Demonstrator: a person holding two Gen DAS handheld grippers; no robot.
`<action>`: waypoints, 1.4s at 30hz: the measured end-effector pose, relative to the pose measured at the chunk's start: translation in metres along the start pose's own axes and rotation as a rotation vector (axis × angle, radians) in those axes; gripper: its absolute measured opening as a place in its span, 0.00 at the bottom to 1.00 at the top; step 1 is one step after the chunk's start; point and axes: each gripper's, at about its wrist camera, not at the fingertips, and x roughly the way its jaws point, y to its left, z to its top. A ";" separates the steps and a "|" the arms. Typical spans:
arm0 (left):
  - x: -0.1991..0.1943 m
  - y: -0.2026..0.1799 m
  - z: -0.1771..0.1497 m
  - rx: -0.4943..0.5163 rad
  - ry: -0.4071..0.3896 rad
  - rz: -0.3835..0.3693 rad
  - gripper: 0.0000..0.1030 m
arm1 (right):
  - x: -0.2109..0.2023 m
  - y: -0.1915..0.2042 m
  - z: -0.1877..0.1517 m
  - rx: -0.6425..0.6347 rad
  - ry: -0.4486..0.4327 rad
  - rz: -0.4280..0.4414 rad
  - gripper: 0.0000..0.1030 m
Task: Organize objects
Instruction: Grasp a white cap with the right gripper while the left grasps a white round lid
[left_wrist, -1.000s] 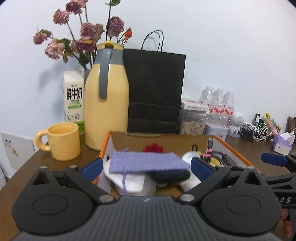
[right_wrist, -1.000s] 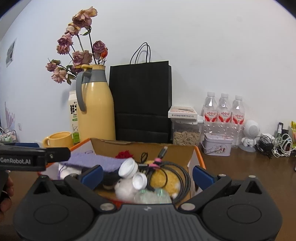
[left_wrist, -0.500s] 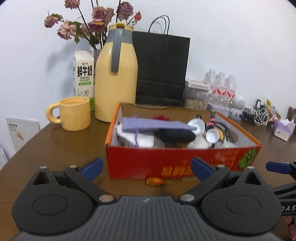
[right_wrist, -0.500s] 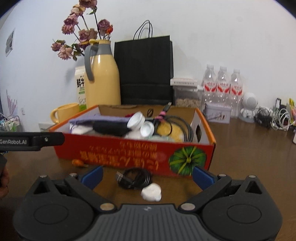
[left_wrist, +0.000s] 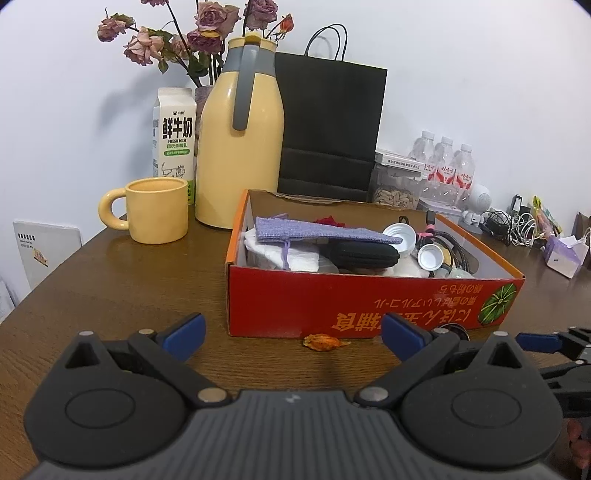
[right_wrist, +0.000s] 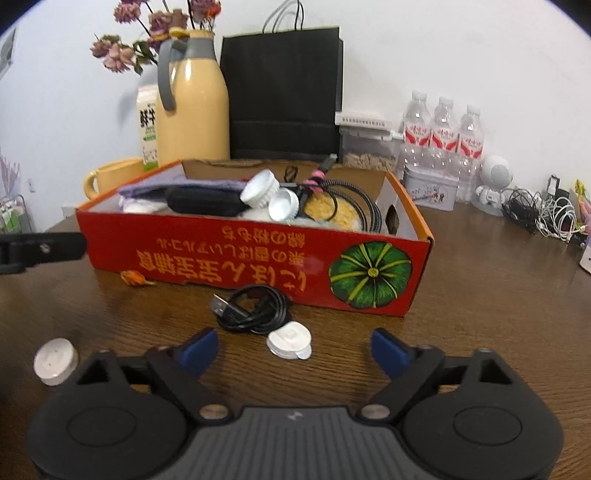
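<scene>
The right hand-held gripper (right_wrist: 293, 345) is hovering low over the table (right_wrist: 480, 295), its jaws narrowing but still released, pads touching nothing; a white cap (right_wrist: 290, 339) is lying on the wood between the blue fingertips, with a coiled black cable (right_wrist: 255, 308) just beyond it at 12 o'clock. The left hand-held gripper (left_wrist: 291, 334) is standing released and empty too, with a small dried orange bud (left_wrist: 323, 341) sitting on the table between its tips. At 12 o'clock from both, the red box (right_wrist: 258, 258) is holding a purple cloth (left_wrist: 314, 232), a black pouch (left_wrist: 360, 253) and white caps. A round white lid (right_wrist: 55, 356) is resting at 9 o'clock of the right hand-held gripper. Behind the box, a yellow jug (left_wrist: 240, 147), yellow mug (left_wrist: 155, 210) and black bag (left_wrist: 332, 125) are standing.
</scene>
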 end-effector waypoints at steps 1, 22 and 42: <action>0.001 0.000 0.000 -0.001 0.005 0.000 1.00 | 0.003 -0.002 0.001 0.004 0.013 0.004 0.74; 0.009 -0.001 -0.004 0.006 0.047 0.010 1.00 | -0.012 -0.001 0.005 -0.009 -0.136 0.000 0.24; -0.030 -0.020 -0.034 0.061 0.108 0.017 1.00 | -0.042 0.010 -0.008 -0.035 -0.192 0.043 0.24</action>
